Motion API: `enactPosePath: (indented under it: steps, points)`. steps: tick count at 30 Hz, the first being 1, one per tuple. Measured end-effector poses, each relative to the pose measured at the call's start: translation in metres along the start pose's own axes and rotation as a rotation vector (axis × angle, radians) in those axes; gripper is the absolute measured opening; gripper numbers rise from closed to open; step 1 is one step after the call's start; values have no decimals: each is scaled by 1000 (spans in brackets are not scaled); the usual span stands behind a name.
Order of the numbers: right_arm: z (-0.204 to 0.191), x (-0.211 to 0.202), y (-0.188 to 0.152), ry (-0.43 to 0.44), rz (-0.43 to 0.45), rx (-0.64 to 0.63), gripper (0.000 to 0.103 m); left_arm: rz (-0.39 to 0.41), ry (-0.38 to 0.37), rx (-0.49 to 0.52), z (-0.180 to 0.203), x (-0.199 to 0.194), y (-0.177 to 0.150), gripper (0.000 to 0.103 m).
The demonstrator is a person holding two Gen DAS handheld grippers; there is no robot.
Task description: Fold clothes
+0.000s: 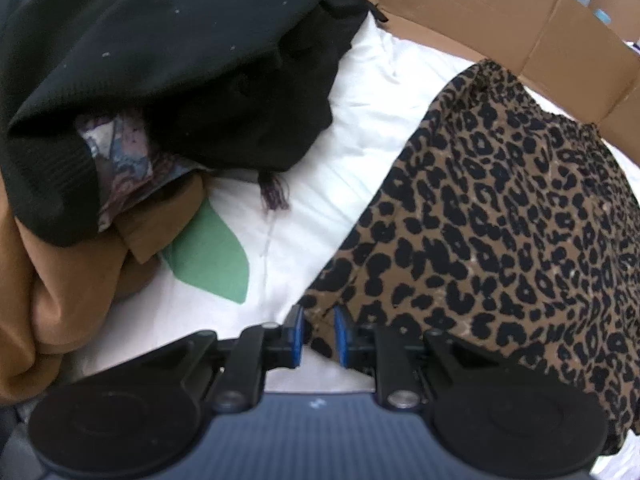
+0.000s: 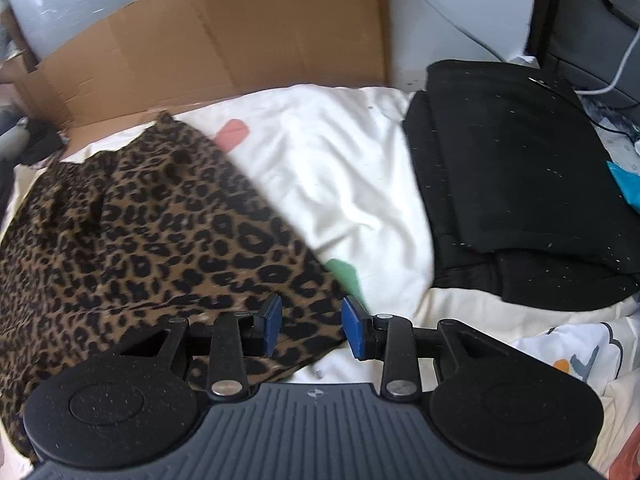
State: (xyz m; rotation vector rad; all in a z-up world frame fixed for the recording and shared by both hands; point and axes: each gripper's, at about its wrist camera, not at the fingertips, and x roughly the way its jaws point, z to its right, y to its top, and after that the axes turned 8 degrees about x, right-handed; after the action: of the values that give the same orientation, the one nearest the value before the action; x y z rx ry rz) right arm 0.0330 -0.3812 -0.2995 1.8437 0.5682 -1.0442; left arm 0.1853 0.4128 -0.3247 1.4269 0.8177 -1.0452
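A white bedsheet (image 1: pixel 352 128) covers the work surface, rumpled into soft creases and printed with a few flat coloured shapes: a green leaf shape (image 1: pixel 212 256) near the left gripper and a pink patch (image 2: pixel 232 132) farther back in the right wrist view. A flattened cardboard sheet (image 2: pixel 216 36) stands along the far edge of the bed, with a pale wall behind it and dark furniture and a white cable at the right.

The leopard-print garment (image 1: pixel 500 216) lies spread across the sheet between the two grippers. The left gripper (image 1: pixel 318 336) has its blue pads close together, pinching a corner of the garment's hem. The right gripper (image 2: pixel 310 326) has its jaws set moderately apart over the opposite corner; the fabric lies between and under them, but the frame is blurred there, so a grip cannot be told for certain, and the pads seem clear of the cloth.

To the left of the garment sits an unfolded heap: a black knit garment (image 1: pixel 172 60) on top, a floral cloth (image 1: pixel 120 164) beneath it, and a tan garment (image 1: pixel 68 292) at the bottom. On the right side of the bed lies a folded black garment (image 2: pixel 516 168).
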Motion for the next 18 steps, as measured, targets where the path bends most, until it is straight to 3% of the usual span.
enactPosePath:
  steps: [11, 18]
  points:
    - [-30, -10, -3, 33, -17, -37, 40, -9, -28, 28, -6, 6, 1, 18]
    - [-55, 9, 4, 46, -43, -116, 40, 51, -54, 20, -1, -12, 23, 17]
